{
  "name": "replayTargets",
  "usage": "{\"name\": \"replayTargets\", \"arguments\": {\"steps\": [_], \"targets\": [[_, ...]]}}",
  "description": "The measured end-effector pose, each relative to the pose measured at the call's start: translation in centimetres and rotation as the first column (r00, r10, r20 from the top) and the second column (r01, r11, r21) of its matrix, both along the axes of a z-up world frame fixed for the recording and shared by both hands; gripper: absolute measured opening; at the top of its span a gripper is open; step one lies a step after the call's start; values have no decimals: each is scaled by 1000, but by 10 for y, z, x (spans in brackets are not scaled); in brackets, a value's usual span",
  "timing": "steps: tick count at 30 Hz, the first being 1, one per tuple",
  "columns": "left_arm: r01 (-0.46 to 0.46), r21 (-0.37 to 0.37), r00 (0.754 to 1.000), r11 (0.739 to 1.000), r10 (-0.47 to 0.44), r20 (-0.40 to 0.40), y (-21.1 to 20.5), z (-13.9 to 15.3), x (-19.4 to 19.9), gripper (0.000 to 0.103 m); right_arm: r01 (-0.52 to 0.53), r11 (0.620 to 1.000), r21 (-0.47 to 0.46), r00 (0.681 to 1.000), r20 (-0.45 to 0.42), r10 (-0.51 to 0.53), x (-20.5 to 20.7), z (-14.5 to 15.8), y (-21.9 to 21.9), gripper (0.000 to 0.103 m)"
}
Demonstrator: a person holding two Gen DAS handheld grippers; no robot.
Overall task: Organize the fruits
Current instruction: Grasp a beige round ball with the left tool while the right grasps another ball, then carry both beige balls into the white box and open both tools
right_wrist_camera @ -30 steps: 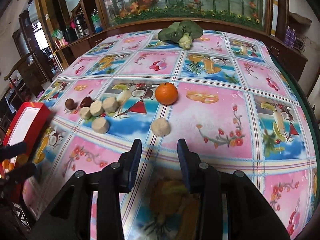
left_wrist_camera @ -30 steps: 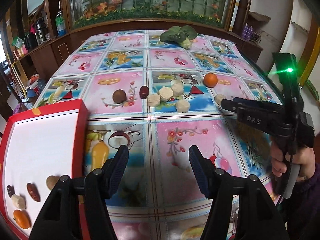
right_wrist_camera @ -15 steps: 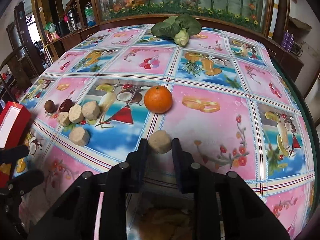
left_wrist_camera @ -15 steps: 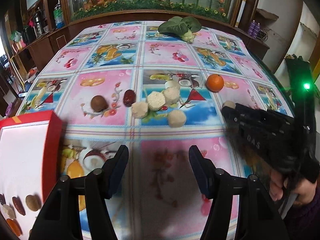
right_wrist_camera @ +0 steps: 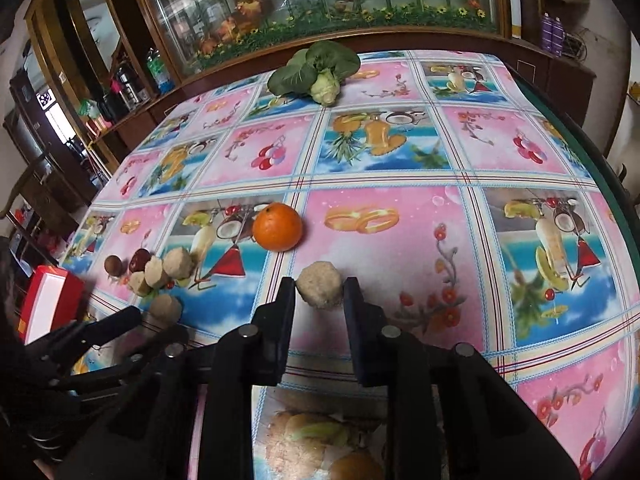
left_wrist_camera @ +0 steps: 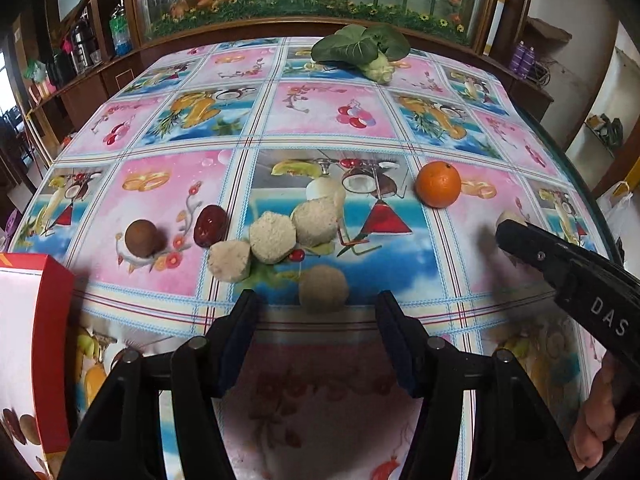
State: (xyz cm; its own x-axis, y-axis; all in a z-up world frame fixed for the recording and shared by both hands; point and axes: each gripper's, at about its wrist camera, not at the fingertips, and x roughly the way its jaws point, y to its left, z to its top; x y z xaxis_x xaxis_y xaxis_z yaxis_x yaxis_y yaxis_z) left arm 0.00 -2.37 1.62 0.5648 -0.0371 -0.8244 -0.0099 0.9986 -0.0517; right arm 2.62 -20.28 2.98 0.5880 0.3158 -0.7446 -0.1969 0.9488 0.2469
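My right gripper (right_wrist_camera: 319, 293) has its jaws around a beige rough lump (right_wrist_camera: 320, 290) on the table, touching it on both sides. It shows from the side in the left wrist view (left_wrist_camera: 508, 226). My left gripper (left_wrist_camera: 318, 312) is open and empty, just short of another beige lump (left_wrist_camera: 323, 289). Behind it lie three more beige lumps (left_wrist_camera: 274, 238), a dark red date (left_wrist_camera: 209, 226) and a brown round fruit (left_wrist_camera: 141, 238). An orange (left_wrist_camera: 438, 184) sits further right; it also shows in the right wrist view (right_wrist_camera: 277, 227).
A red-rimmed white box (left_wrist_camera: 24, 344) stands at the left with several fruits in its near corner. A leafy green vegetable (left_wrist_camera: 360, 50) lies at the table's far end. The table edge (right_wrist_camera: 608, 168) runs along the right.
My left gripper has moved forward toward the beige lumps, away from the red box. My right gripper has advanced and closed its jaws onto the lone beige lump.
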Motion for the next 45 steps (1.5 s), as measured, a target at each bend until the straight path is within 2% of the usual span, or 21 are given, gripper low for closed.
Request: {"name": "replayTargets", "arguments": {"steps": [7,11,13,21,28,32,39,42,45], "targets": [[18,35,1000,999,-19,19,-5,0,0,44,-5,1000,0,1000,-10,5,0,-1,2,26],[24,30,999,999,-25,30,-5,0,0,28,1,1000,-2,1000,-8,-1,0,-1,2,26],[28,31,999,999,-29,33,-6,0,0,25,4,1000,-5,1000,-3,-4,0,-1,2,26],[16,-4,999,1000,-16,49,-4,7,-8,25,14,1000,-2,1000,12,-14,-1,0,0,26],[18,-2,989,1000,-18,149,7,43,-45,25,22,1000,2,999,32,-23,-2,1,-3,26],[-8,9,980,1000,6,199,22,61,-66,25,25,1000,3,997,73,-25,-6,5,-3,26],[-90,60,956,994,69,286,56,83,-100,25,20,999,30,981,193,-25,-22,18,0,26],[-123,81,944,989,91,317,74,91,-113,25,-4,999,35,976,218,-4,-33,23,15,26],[-159,85,933,984,121,339,93,95,-123,25,-71,997,36,967,246,60,-52,31,46,26]]}}
